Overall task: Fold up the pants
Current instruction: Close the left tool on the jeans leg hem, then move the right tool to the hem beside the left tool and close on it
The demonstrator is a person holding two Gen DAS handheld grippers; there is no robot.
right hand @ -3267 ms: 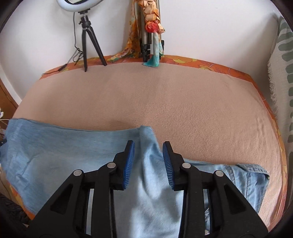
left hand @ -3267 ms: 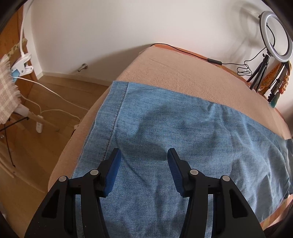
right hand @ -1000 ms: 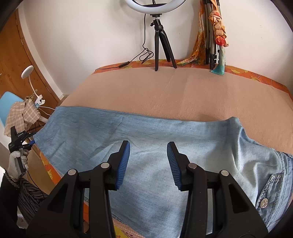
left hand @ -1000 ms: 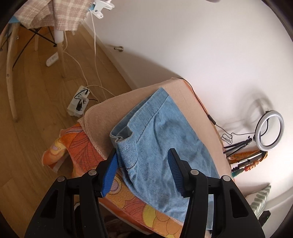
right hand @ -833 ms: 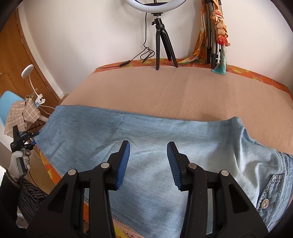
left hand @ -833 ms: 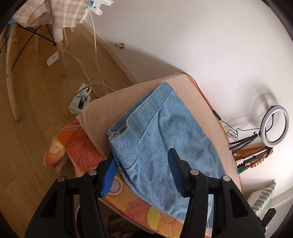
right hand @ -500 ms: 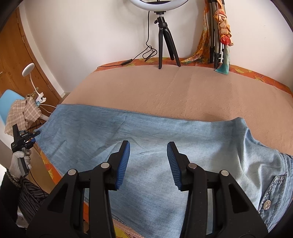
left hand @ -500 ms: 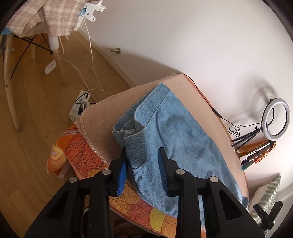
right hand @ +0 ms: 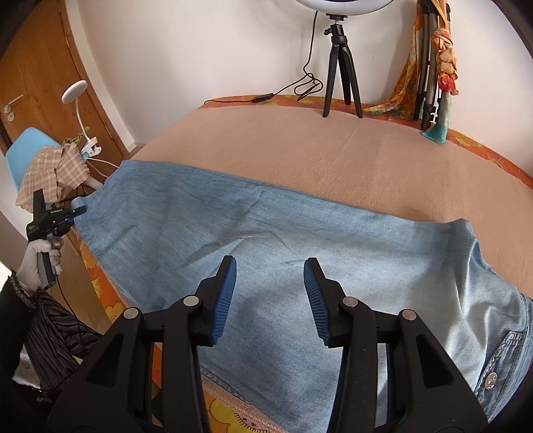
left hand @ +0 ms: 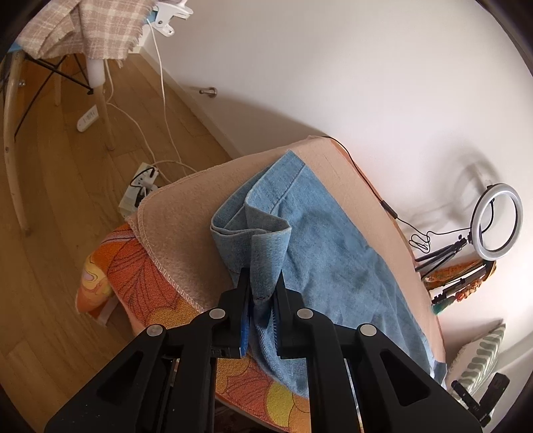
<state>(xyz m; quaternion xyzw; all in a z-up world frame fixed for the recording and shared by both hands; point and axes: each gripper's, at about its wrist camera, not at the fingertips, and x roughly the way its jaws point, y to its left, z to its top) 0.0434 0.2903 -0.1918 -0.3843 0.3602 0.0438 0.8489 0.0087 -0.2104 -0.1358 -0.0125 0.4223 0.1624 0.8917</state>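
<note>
Light blue denim pants [right hand: 299, 239] lie folded lengthwise across a peach blanket [right hand: 333, 160] on a bed, waistband at the right, leg hems at the left edge. My left gripper [left hand: 261, 293] is shut on the near hem corner of the pants [left hand: 319, 246], which stands bunched between the blue pads. It also shows in the right wrist view [right hand: 71, 213] at the bed's left edge. My right gripper [right hand: 269, 269] is open and empty, hovering over the middle of the pants.
A ring light on a tripod [right hand: 339, 56] and folded tripods with an orange scarf [right hand: 433, 66] stand at the far wall. A chair with a plaid cloth [left hand: 90, 26], cables and a power strip [left hand: 140, 190] are on the wood floor left of the bed.
My left gripper closed on the hem corner of the pants and the fabric bunched up. The right gripper stayed open over the pants, drifting slightly.
</note>
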